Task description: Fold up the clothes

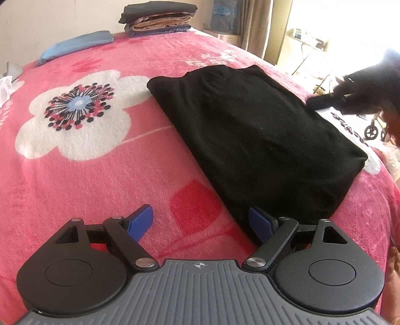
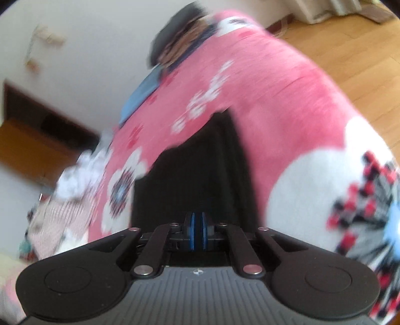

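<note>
A black folded garment lies flat on the pink flowered blanket. My left gripper is open wide just above the blanket at the garment's near corner. Its right pad hovers over the cloth edge and nothing sits between the fingers. My right gripper is shut, blue pads together, and I see no cloth pinched in them. In the right wrist view the garment lies just ahead of it. From the left wrist view the right gripper shows blurred over the garment's far right edge.
A stack of folded clothes and a flat blue folded piece sit at the far end of the bed. Crumpled white and pink clothes lie at one side. Wooden floor lies beyond the bed edge.
</note>
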